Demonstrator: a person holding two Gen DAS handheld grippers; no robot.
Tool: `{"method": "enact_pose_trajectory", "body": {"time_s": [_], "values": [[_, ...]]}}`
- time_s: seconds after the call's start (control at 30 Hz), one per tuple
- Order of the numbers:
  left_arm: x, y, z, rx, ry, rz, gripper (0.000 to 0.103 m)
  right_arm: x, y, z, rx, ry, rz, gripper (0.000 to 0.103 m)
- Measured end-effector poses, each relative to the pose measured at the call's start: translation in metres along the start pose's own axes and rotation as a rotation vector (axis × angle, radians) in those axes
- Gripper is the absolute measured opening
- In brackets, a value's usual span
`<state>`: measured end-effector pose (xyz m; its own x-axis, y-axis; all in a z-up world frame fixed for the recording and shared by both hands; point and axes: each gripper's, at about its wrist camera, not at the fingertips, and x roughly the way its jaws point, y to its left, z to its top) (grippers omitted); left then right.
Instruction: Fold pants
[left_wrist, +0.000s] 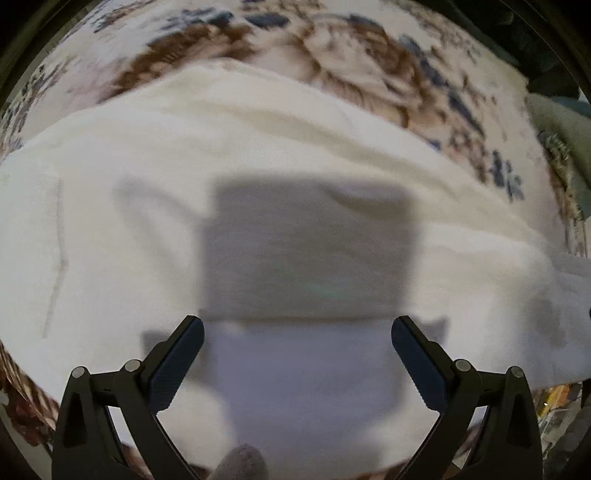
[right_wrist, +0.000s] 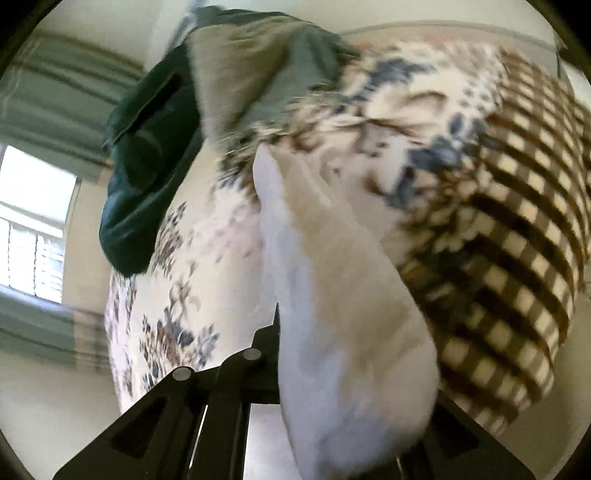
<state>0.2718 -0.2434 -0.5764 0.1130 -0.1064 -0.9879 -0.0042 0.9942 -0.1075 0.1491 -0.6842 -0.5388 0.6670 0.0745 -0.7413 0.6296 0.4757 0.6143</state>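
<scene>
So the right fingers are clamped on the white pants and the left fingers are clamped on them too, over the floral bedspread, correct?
Not quite. In the left wrist view the left gripper hangs open above the white pants, its fingers spread apart with no cloth pinched. The right gripper is shut on the pants, and the floral bedspread does lie underneath.

Floral bedspread (right_wrist: 177, 266) spread over bed, checked brown-and-cream blanket (right_wrist: 517, 258) alongside. Dark green garment (right_wrist: 147, 177) heaped at bedspread's edge. Bright window (right_wrist: 33, 221) beyond, under green curtains (right_wrist: 55, 92).
</scene>
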Motion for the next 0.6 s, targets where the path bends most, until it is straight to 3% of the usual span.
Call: {"method": "enact_pose_trajectory", "body": {"time_s": [0.2,0.33,0.6], "values": [[-0.045,0.059,0.001,0.008,-0.055,-0.037,0.103,-0.012,0.091,-0.057,-0.122,-0.019,-0.068,0.007],[-0.068,0.128,0.013,-0.028,-0.071,-0.055,0.103,-0.012,0.147,-0.112,-0.179,-0.007,-0.068,0.007],[-0.079,0.244,0.023,-0.163,-0.107,-0.021,0.103,0.043,0.246,-0.247,-0.325,0.108,-0.068,0.007]]}}
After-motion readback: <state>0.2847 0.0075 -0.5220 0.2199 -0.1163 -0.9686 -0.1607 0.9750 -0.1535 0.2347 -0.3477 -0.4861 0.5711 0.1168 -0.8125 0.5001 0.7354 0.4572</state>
